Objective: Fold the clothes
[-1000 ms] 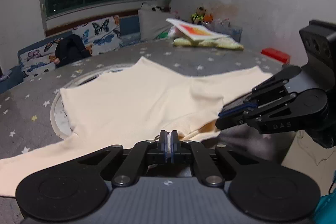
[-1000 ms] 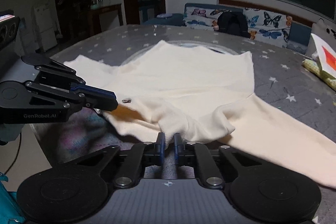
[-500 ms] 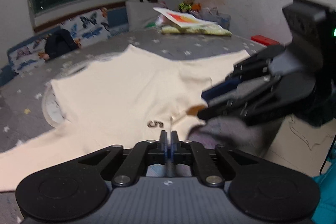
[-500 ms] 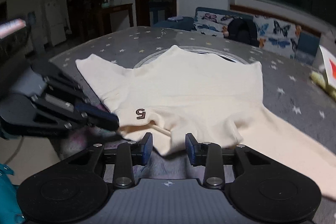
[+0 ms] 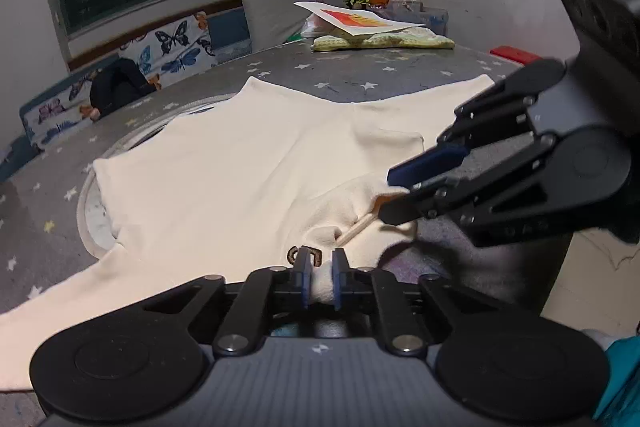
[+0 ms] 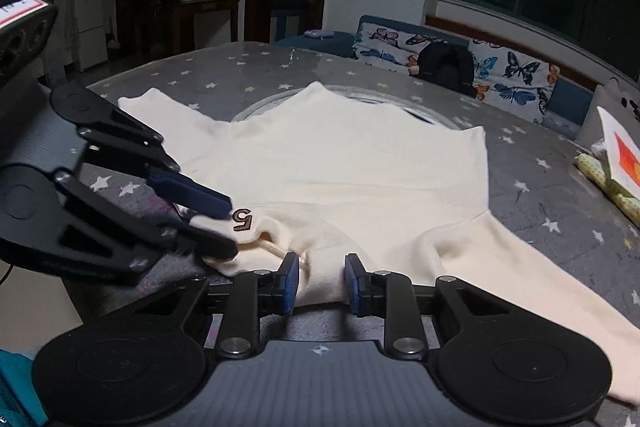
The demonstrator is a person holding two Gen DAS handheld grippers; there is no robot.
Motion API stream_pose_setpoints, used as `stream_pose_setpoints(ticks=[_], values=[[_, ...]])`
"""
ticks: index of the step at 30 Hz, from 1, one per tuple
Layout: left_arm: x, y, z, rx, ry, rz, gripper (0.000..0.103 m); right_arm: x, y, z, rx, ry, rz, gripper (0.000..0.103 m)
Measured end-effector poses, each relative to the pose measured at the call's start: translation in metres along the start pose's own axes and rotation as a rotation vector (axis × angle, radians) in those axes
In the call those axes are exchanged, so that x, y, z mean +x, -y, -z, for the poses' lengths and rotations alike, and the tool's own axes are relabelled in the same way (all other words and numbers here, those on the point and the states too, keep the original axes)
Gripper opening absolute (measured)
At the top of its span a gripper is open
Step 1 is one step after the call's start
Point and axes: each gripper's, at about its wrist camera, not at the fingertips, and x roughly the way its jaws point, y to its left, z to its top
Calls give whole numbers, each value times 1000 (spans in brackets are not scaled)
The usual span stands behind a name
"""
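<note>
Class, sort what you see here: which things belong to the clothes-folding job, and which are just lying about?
Belongs to the job:
cream sweatshirt
left gripper
right gripper

Just lying about:
black bag
butterfly cushions
picture card
green cloth
red box

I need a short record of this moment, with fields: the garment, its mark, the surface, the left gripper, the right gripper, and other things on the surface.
garment: cream sweatshirt, spread flat, near edge bunched
mark: brown "5" near that edge
surface: grey star-patterned tablecloth
left gripper: slightly open, cloth fold between its fingers
right gripper: open, jaws on both sides of a cloth bunch
other things: yellow-green cushion with a paper sheet on top
</note>
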Motion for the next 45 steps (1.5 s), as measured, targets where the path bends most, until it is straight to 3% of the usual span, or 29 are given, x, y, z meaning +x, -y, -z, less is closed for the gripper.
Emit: stream_pose_setpoints(ticks=[3,6,10,15,21,26,32,38,43,45], values=[[-10,-6,-3,-26,41,-4,4,-1,5,0,19,16,-5,9],[-24,-19,-6,-83,96,26,4,-10,17,-2,76,41,-13,4],[-30,-23,0,-85,103,65,4,-23,26,0,116,45,-45,3],[-20,-19,14,-81,53,92,4,-18,24,11,112,-8,-60,3],[-32,-37,11,-177,145,114,4,-19,29,11,152,8,-60,3],[-34,-38,16,-179,146,140,4,-23,27,7,168,42,-83,3],[-34,-52,18,-300,177,145,2,-15,43,13,289,28,-69,3],[-32,-41,18,-207,141,162,2,-19,45,5,286,67,-103,3],[-32,-34,21,-123,79,164,5,-14,28,16,136,-23,-114,6],[-36,-33,18,-96,86,161,6,-17,33,19,149,-36,-140,10]])
